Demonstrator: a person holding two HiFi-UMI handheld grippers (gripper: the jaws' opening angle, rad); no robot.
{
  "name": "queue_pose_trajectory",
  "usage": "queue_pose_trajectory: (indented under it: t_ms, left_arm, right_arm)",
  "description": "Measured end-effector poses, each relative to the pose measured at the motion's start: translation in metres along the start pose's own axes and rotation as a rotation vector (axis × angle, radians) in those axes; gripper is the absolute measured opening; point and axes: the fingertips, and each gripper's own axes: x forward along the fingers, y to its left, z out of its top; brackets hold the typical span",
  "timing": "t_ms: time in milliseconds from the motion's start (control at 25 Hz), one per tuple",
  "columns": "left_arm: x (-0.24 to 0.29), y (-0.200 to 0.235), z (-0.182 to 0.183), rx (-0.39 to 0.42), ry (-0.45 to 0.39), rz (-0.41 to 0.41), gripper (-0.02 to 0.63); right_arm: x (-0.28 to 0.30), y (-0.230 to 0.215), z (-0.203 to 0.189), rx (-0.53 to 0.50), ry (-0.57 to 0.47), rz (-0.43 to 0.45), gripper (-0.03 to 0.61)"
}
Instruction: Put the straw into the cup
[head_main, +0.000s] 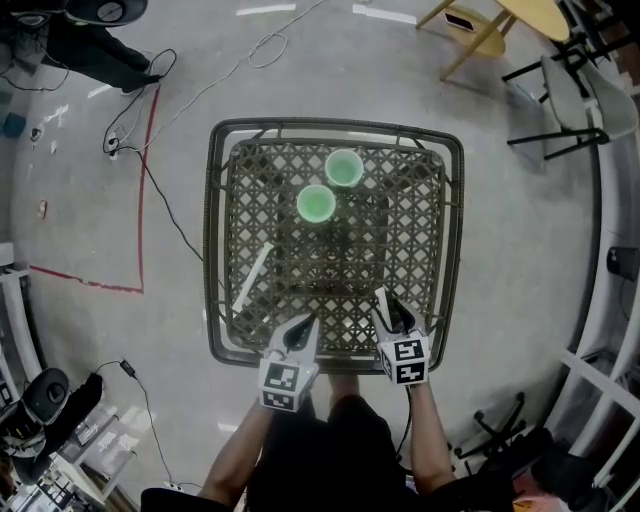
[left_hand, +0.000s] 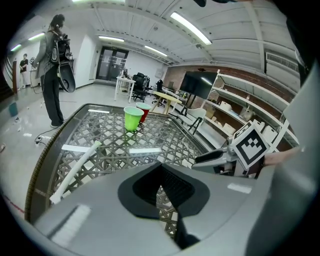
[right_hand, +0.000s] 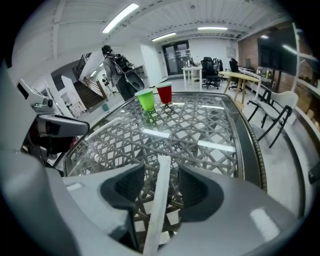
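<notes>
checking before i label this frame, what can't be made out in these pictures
- White strip between the open jaws of the right tool, right gripper view: straw or ceiling-light glare, unclear; in the head view the tool covers that spot.
- Red cup, left gripper view: largely hidden behind the green cup.
- Left tool, head view: too small to tell whether its tips touch the table.

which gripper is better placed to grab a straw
Right. The right gripper has its jaws open with a white straw lying between them. The left gripper is shut, and the other straw lies off to its side.
</notes>
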Motion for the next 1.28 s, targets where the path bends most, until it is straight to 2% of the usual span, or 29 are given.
queue_pose_trajectory:
  t_ms: [440, 600, 760, 920, 1280]
  left_arm:
    - [0.002, 0.005, -0.005, -0.016, 0.009, 0.014, 0.006]
    - [0.003, 0.006, -0.004, -0.021, 0.007, 0.016, 0.007]
    - [0.003, 0.010, -0.005, -0.024, 0.005, 0.021, 0.006]
    - [0.001, 0.011, -0.003, -0.027, 0.005, 0.026, 0.006]
    - [-0.006, 0.008, 0.020, -0.012, -0.032, 0.042, 0.006]
  right_arm:
    - [0.010, -0.001, -0.011, -0.009, 0.047, -0.005, 0.202]
    - [0.011, -0.004, -0.011, -0.015, 0.059, -0.018, 0.171]
    - [0.012, -0.008, -0.011, -0.019, 0.076, -0.045, 0.097]
    - [0.013, -0.009, -0.010, -0.025, 0.086, -0.047, 0.066]
    - [0.000, -0.009, 0.015, -0.035, 0.018, -0.019, 0.052]
